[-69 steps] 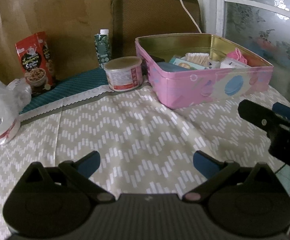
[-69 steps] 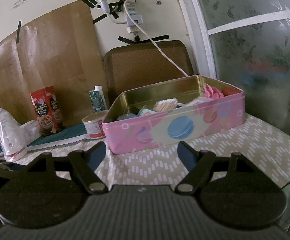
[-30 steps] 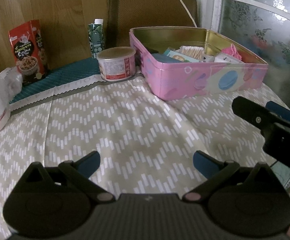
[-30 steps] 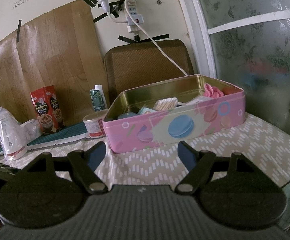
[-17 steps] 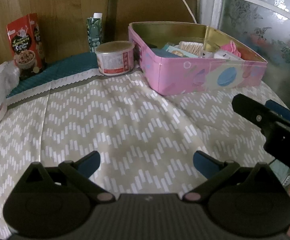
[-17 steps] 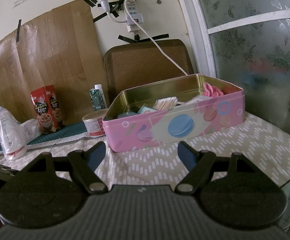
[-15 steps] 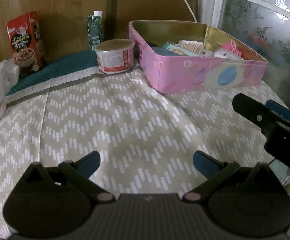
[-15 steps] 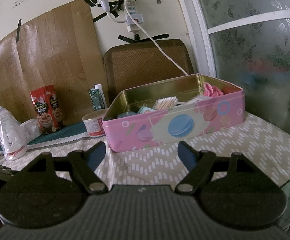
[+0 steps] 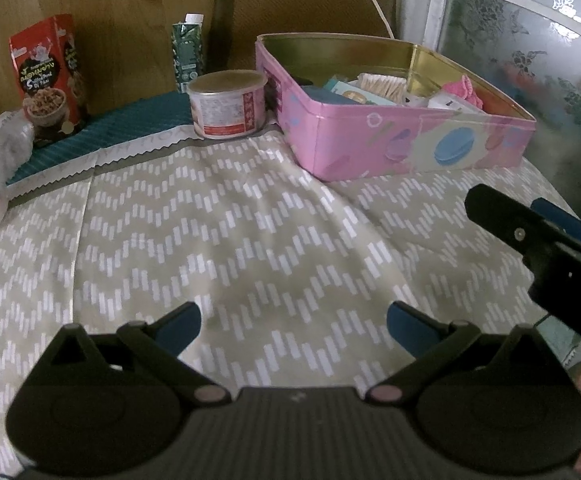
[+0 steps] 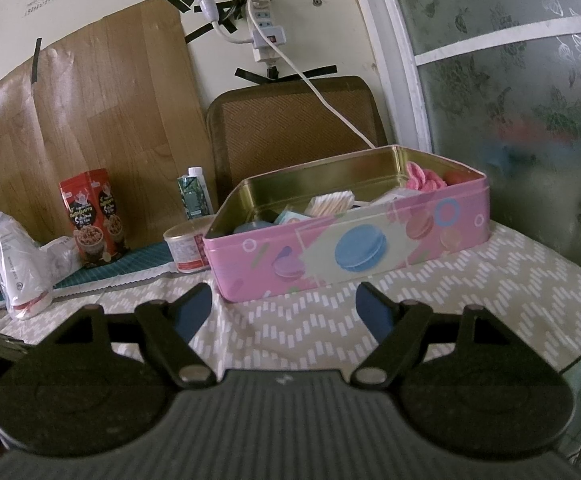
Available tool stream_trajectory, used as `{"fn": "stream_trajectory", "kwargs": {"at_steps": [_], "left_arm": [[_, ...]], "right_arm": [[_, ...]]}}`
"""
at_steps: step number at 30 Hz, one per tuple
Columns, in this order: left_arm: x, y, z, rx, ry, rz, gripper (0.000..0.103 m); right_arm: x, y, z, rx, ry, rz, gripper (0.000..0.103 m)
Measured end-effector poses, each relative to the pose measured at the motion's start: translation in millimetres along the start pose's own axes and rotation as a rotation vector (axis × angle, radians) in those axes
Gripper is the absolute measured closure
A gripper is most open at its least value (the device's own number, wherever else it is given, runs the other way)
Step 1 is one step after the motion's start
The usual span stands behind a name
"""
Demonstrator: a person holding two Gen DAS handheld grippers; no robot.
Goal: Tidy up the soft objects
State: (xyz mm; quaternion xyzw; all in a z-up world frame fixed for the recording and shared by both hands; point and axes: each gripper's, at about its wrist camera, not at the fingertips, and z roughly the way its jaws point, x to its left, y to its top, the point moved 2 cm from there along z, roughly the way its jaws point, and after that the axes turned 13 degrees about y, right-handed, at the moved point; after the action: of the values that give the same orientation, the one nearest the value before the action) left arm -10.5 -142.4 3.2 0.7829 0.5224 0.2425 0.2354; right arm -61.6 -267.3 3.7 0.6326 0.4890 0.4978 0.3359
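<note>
Over the last couple of seconds the left gripper (image 9: 292, 322) has eased closer to the pink macaron tin (image 9: 390, 136), jaws spread and empty; the right gripper (image 10: 284, 306), also spread and empty, has barely shifted. The pink crocheted piece (image 9: 464, 90) lies in the tin's far right corner. No soft item lies on the surface (image 9: 230, 232) in front of the tin, so sorting may be pending or finished.

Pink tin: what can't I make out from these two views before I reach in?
- Pink tin floor: both views, hidden by its near wall and the contents.
- Pink crocheted item: left view, only its top clears the rim, so its shape is unclear.
- Blue item: partly hidden by the wall; soft or hard, cannot tell.
- Right gripper: left view, cut off by the frame edge.
</note>
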Motion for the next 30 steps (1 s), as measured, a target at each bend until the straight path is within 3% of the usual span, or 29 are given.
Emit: {"fn": "stream_trajectory", "kwargs": {"at_steps": [30], "left_arm": [[-2.4,-1.5,4.7,0.020,-0.010,0.005,0.000]], "right_arm": [[-0.7,-0.3,0.1,0.001,0.000,0.000,0.022]]}}
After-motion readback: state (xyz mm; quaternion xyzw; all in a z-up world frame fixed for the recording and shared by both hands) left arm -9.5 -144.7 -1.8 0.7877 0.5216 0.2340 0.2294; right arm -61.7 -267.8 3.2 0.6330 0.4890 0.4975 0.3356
